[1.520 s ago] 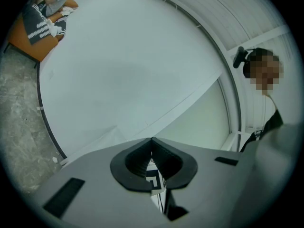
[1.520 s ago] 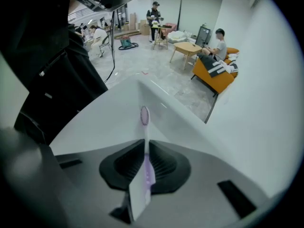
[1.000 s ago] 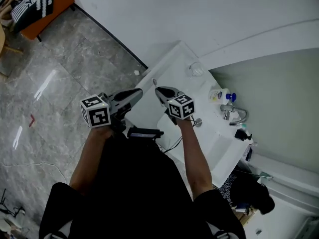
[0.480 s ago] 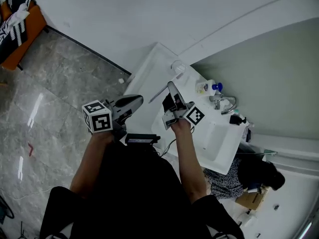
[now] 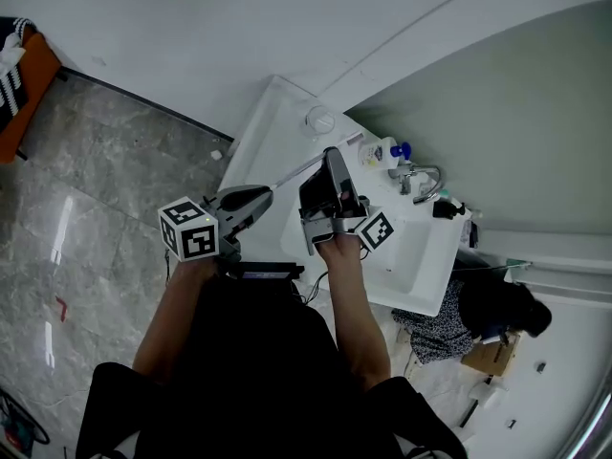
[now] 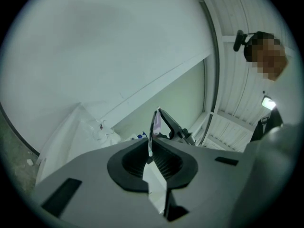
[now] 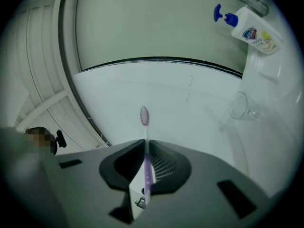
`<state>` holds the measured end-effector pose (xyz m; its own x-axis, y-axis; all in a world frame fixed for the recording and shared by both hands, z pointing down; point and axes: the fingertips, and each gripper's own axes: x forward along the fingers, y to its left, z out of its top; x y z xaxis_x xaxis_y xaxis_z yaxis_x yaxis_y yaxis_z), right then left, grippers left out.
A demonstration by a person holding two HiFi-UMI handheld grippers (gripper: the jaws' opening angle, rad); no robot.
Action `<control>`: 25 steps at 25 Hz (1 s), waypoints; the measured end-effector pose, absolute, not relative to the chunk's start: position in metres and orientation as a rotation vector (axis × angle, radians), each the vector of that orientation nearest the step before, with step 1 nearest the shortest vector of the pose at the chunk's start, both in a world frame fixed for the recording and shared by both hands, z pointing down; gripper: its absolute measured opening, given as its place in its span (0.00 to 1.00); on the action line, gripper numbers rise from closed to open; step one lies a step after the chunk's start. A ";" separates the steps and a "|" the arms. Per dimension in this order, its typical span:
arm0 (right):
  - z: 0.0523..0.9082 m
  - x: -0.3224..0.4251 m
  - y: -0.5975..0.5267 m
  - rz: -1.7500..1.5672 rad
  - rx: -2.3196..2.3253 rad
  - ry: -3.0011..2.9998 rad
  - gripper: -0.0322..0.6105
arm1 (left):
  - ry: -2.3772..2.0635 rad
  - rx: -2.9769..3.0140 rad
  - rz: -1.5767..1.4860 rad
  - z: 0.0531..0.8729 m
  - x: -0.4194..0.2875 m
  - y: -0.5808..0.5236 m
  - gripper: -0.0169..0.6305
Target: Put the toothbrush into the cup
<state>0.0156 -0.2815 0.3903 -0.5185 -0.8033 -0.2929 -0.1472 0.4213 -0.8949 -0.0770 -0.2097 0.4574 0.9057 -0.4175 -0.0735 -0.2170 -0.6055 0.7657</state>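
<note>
Now R hand-held gripper (image 5: 331, 165), tilted slightly up, grips toothbrush (image 7: 144, 127).

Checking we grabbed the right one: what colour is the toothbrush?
The toothbrush is purple, paler at the neck; clearest in the right gripper view.

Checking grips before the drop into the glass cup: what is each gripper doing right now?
Left gripper: closed on a thin purple-and-white stick, apparently a second toothbrush.
Right gripper: closed on the purple plastic toothbrush, bristled head sticking out.
</note>
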 end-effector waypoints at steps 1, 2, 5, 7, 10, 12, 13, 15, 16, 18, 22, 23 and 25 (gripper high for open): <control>0.392 0.016 -0.283 -1.123 -0.798 1.924 0.11 | -0.444 2.240 -0.319 0.455 -0.073 -0.211 0.05; 0.394 0.018 -0.284 -1.130 -0.793 1.916 0.11 | -0.440 2.242 -0.327 0.454 -0.069 -0.214 0.04; 0.398 0.029 -0.289 -1.150 -0.767 1.876 0.11 | -0.435 2.247 -0.338 0.450 -0.059 -0.219 0.04; 0.400 0.034 -0.292 -1.155 -0.748 1.861 0.11 | -0.442 2.242 -0.347 0.448 -0.057 -0.221 0.04; 0.403 0.044 -0.296 -1.169 -0.729 1.849 0.11 | -0.479 2.214 -0.385 0.445 -0.054 -0.233 0.04; 0.405 0.053 -0.297 -1.179 -0.715 1.840 0.11 | -0.503 2.198 -0.408 0.443 -0.050 -0.241 0.04; 0.406 0.058 -0.297 -1.182 -0.708 1.835 0.11 | -0.513 2.193 -0.414 0.442 -0.048 -0.245 0.04; 0.410 0.069 -0.297 -1.192 -0.696 1.820 0.11 | -0.530 2.186 -0.421 0.441 -0.041 -0.251 0.04; 0.412 0.074 -0.297 -1.199 -0.692 1.810 0.11 | -0.539 2.181 -0.420 0.441 -0.037 -0.254 0.04; 0.416 0.085 -0.298 -1.213 -0.684 1.785 0.11 | -0.554 2.162 -0.411 0.442 -0.028 -0.259 0.04; 0.422 0.114 -0.303 -1.197 -0.675 1.698 0.11 | -0.558 2.161 -0.359 0.446 -0.004 -0.265 0.04; 0.422 0.123 -0.306 -1.180 -0.679 1.678 0.11 | -0.556 2.168 -0.342 0.447 0.002 -0.266 0.04; 0.424 0.137 -0.313 -1.144 -0.699 1.657 0.11 | -0.555 2.180 -0.312 0.448 0.010 -0.267 0.04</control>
